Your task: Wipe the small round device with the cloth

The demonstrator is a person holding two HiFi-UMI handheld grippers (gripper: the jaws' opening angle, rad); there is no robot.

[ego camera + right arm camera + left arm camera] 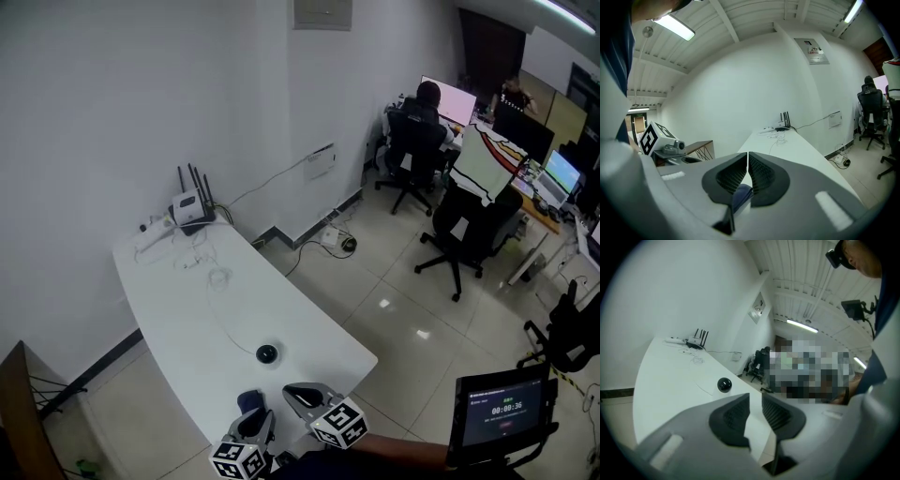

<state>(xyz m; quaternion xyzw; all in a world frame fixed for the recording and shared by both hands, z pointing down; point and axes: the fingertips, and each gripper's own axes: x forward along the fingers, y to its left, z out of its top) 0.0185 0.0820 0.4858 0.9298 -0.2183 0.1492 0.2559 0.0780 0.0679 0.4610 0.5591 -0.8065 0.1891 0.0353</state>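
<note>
Firstly, router (192, 208): at the far left end of the table, against the wall; black antennas upright; loose white cables (211, 267) just beside it
Table (178, 319): white, long, curved along its right edge; running from the wall toward the grippers
Left gripper (755, 404): at the near end of the table; jaws only a little apart, a narrow slit between the pads; only white tabletop seen through the slit; holding nothing
Cloth (249, 401): dark blue, a small heap on the table, just ahead of the left gripper
Small round device (267, 353): black, dome-like; resting on the table just beyond the cloth, apart from it; touched by neither gripper
Right gripper (747, 164): beside the left one; jaws closed together, pads meeting at the tips; a dark blue patch low behind the pads; pinched or only seen past them, cannot tell
Office chairs (469, 225): black, on the shiny floor, well apart from the table
Screen (502, 410): dark, at the bottom right
</note>
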